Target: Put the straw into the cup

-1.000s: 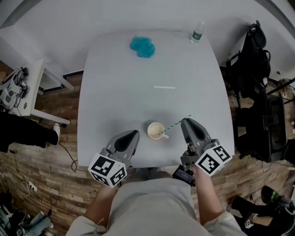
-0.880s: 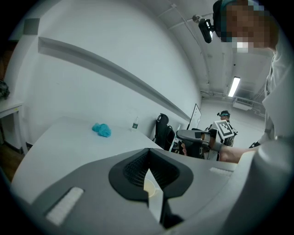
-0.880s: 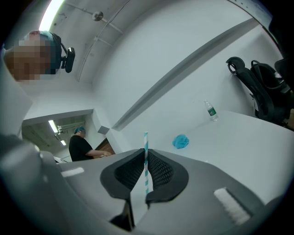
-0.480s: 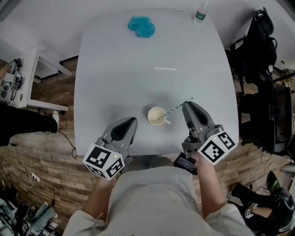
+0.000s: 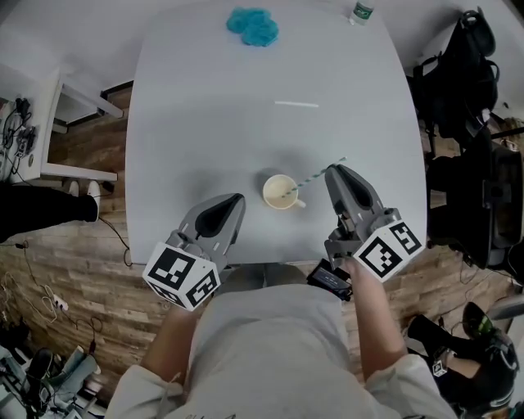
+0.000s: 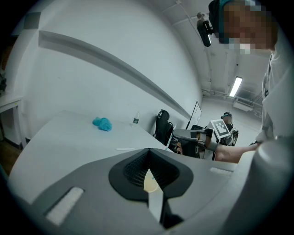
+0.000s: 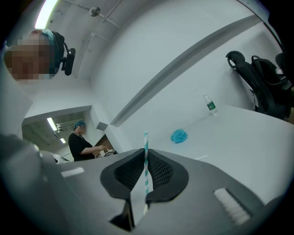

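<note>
A cream cup (image 5: 280, 192) with a small handle stands near the front edge of the white table (image 5: 205, 123). A teal-and-white striped straw (image 5: 315, 177) leans out of it to the right, its lower end inside the cup. My right gripper (image 5: 334, 171) is shut on the straw's upper part; in the right gripper view the straw (image 7: 146, 142) rises between the closed jaws of that gripper (image 7: 145, 153). My left gripper (image 5: 235, 201) rests left of the cup, shut and holding nothing. The cup (image 6: 150, 182) shows through its jaw opening in the left gripper view.
A thin white stick (image 5: 296, 104) lies mid-table. A blue cloth (image 5: 252, 24) and a water bottle (image 5: 360, 10) sit at the far edge. A black backpack on a chair (image 5: 458, 74) stands right of the table. Another person (image 7: 82, 142) works in the background.
The head view has shifted, so the table sits higher in frame. Both grippers, the cup and the straw keep the same places relative to each other.
</note>
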Motion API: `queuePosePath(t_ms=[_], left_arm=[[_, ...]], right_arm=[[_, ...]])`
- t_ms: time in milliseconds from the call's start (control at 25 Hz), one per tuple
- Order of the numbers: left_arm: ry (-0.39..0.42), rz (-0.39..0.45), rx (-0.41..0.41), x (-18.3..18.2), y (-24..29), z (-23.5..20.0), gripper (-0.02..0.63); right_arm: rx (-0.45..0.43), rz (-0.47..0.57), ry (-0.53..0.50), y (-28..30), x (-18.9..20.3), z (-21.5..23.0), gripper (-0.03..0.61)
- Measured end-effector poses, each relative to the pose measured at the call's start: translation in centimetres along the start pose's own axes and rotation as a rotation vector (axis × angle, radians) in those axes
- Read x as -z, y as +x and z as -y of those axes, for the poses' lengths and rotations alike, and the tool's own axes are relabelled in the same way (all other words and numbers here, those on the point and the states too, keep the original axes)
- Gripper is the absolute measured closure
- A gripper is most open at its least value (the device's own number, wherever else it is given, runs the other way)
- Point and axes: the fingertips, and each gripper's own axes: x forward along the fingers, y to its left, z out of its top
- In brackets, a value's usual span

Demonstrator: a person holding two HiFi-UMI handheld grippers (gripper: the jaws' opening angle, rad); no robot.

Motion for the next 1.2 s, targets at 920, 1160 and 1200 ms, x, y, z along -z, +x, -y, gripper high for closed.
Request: queuePosePath(t_ms=[920,1160,1200], left_arm=[[-0.041,-0.077,-0.014,3.6,0.5,-0.6,0.595],[-0.048,-0.088,-0.023,3.8,0.3,-1.6,0.595],[-0.048,-0.091,-0.024,3.9,0.3,-1.6,0.595]], right_arm=[[0.005,-0.061,0.038,1.9,3.2,2.2,0.549],[0.014,-0.078,0.047,2.8,4.4,2.8,0.549],[0.015,-0.080,0.048,2.8,4.6,2.9,0.548]])
